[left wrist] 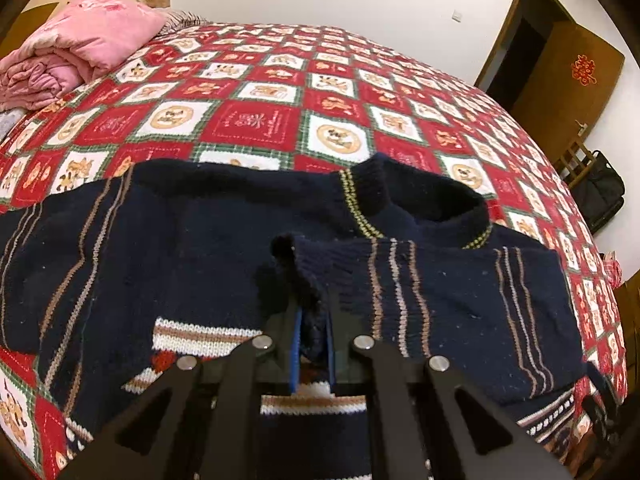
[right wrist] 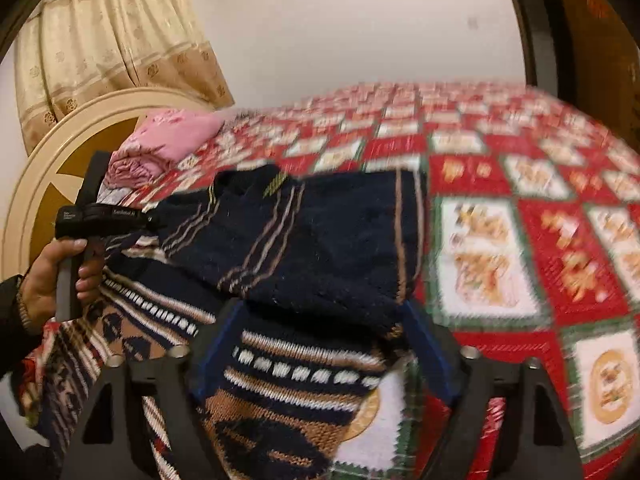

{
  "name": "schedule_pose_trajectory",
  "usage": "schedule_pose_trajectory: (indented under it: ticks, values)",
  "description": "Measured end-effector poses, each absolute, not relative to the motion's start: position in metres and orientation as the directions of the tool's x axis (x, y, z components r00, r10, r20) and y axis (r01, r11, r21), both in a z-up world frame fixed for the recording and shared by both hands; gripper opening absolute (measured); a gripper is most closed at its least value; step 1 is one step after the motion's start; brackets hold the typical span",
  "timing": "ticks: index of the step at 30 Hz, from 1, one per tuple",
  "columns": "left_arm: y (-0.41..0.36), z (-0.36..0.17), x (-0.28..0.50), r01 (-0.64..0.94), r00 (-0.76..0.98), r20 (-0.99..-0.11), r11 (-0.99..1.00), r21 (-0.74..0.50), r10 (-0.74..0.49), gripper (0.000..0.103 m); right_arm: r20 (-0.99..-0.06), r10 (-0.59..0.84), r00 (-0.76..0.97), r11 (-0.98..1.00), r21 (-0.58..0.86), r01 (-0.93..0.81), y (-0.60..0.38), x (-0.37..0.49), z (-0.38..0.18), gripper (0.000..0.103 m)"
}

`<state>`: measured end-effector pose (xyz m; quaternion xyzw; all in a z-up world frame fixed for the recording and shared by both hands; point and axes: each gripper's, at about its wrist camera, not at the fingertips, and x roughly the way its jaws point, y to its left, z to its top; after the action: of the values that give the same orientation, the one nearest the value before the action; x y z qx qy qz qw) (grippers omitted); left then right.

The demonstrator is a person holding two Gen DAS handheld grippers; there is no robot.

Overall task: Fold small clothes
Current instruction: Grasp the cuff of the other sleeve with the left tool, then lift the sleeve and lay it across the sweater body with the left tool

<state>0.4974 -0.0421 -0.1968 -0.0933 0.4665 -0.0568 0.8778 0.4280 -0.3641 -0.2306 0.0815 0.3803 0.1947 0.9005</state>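
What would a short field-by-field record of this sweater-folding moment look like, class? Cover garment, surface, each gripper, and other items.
garment: navy knitted sweater, one sleeve folded across the body
surface: red patchwork bedspread
left gripper: shut on the sleeve's cuff
right gripper: open, jaws astride the sweater's side edge, not pressing
left hand: gripping the left gripper's handle
other items: pink quilt folded at the head of the bed

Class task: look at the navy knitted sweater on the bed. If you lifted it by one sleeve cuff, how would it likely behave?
The sweater would probably sag: the cuff pinched in the left hand-held gripper already droops limply. It looks thick-knit, so likely weighty for its size. Its coarse knit would probably grip the bedspread rather than slide.
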Motion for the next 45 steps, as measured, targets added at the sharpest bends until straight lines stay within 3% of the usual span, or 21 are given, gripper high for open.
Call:
schedule_pose_trajectory:
  ticks: [3,7,11,13,14,18,26,30,34,39,45]
  values:
    - [-0.041,-0.203,0.5,0.0,0.541,-0.822,0.978,-0.211,-0.177,0.013,-0.67,0.393,0.63,0.919,0.299,-0.257,-0.367,0.43,-0.234,0.091]
    - [-0.038,-0.202,0.494,-0.005,0.545,-0.826,0.984,-0.179,-0.148,0.024,-0.682,0.381,0.624,0.925,0.288,-0.25,-0.367,0.431,-0.235,0.091]
    - [-0.025,-0.193,0.483,0.014,0.556,-0.819,0.987,-0.158,-0.139,0.027,-0.598,0.335,0.728,0.942,0.236,-0.239,-0.371,0.415,-0.214,0.091]
    - [-0.013,-0.189,0.476,0.013,0.583,-0.804,0.991,-0.136,-0.118,0.04,-0.536,0.332,0.776,0.943,0.212,-0.257,-0.367,0.406,-0.203,0.091]
    - [-0.011,-0.189,0.476,0.011,0.583,-0.805,0.992,-0.124,-0.107,0.041,-0.529,0.357,0.77,0.934,0.213,-0.287,-0.362,0.405,-0.203,0.091]
    - [-0.005,-0.207,0.475,0.0,0.542,-0.837,0.996,-0.091,-0.077,0.041,-0.659,0.409,0.631,0.909,0.231,-0.347,-0.343,0.42,-0.227,0.091]
    - [0.025,-0.183,0.436,0.029,0.585,-0.808,0.997,-0.068,-0.072,0.042,-0.59,0.274,0.76,0.962,0.153,-0.228,-0.347,0.406,-0.204,0.091]
    - [0.097,-0.169,0.422,-0.076,0.611,-0.791,0.997,-0.014,0.035,0.055,-0.563,0.26,0.785,0.965,0.124,-0.23,-0.328,0.391,-0.182,0.091]
    - [0.198,-0.167,0.416,-0.28,0.585,-0.785,0.959,0.043,0.206,0.055,-0.548,0.293,0.784,0.951,0.08,-0.299,-0.289,0.379,-0.166,0.091]
    - [0.313,-0.177,0.401,-0.52,0.542,-0.796,0.851,-0.065,0.27,0.055,-0.565,0.328,0.757,0.921,0.014,-0.389,-0.236,0.369,-0.164,0.091]
    - [0.365,-0.198,0.412,-0.614,0.533,-0.813,0.768,-0.181,0.234,0.053,-0.626,0.323,0.71,0.893,-0.046,-0.447,-0.184,0.369,-0.187,0.091]
